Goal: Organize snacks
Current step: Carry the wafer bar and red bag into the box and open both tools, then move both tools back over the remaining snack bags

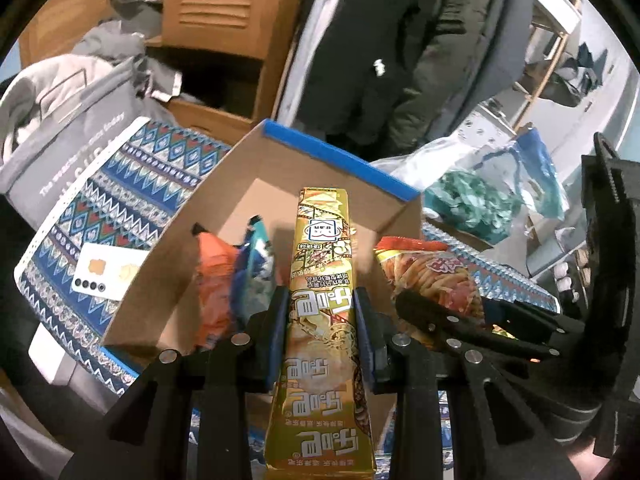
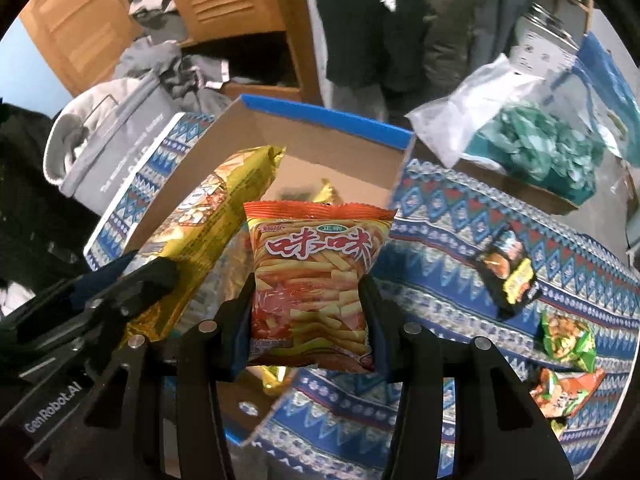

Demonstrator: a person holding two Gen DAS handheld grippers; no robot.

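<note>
My left gripper (image 1: 322, 304) is shut on a long gold snack pack (image 1: 322, 280), held above the near edge of an open cardboard box (image 1: 340, 156) with a blue rim. An orange bag (image 1: 214, 280) and a blue bag (image 1: 252, 264) stand inside the box. My right gripper (image 2: 308, 300) is shut on a red-orange bag of fries snacks (image 2: 312, 276), held over the box's right side (image 2: 328, 120). The gold pack (image 2: 208, 220) shows at its left; the fries bag also shows in the left wrist view (image 1: 432, 276).
The box sits on a blue patterned cloth (image 2: 460, 248). Three loose snack packs lie on it at the right: black (image 2: 510, 272), green (image 2: 566, 336), orange (image 2: 568, 392). A white phone (image 1: 108, 276) lies left of the box. Grey clothes (image 1: 60, 120), a plastic bag (image 2: 520, 128) and a wooden cabinet (image 1: 224, 12) stand behind.
</note>
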